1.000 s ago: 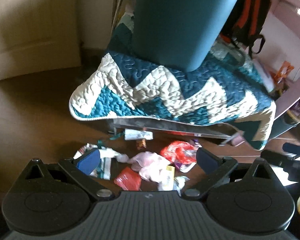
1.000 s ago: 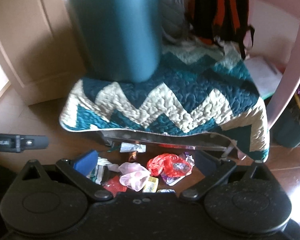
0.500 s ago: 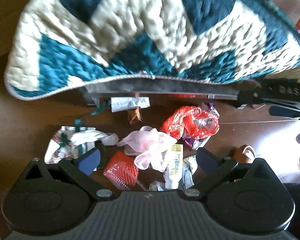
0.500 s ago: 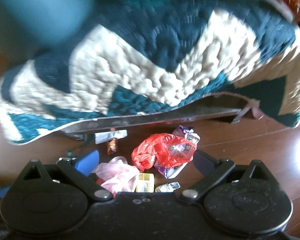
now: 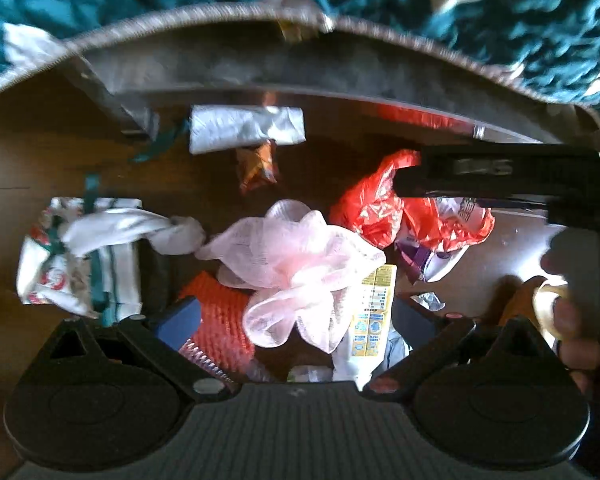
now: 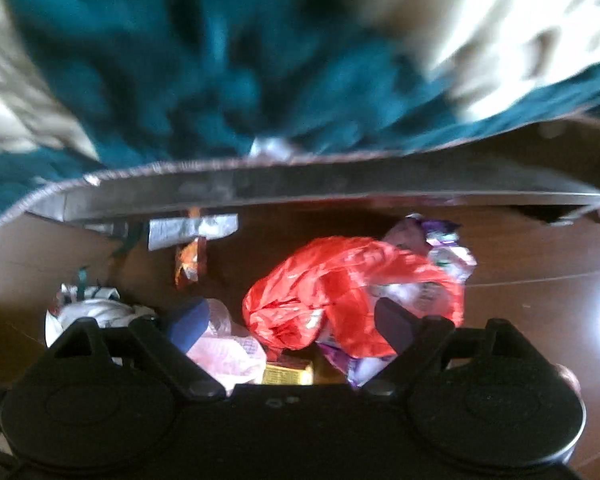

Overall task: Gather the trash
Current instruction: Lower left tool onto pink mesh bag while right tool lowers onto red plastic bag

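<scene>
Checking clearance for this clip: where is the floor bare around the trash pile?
Bare wood floor lies left of the silver wrapper, and more lies right of the red plastic bag, at. It is crowded between the pink mesh pouf, red bag and yellow packet, where pieces overlap.

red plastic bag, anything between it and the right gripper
Nothing visible stands in the way. The right gripper is open, and the red plastic bag lies on the wooden floor right between its fingers. The pink mesh pouf sits beside the bag, near the left finger, not across the path.
</scene>
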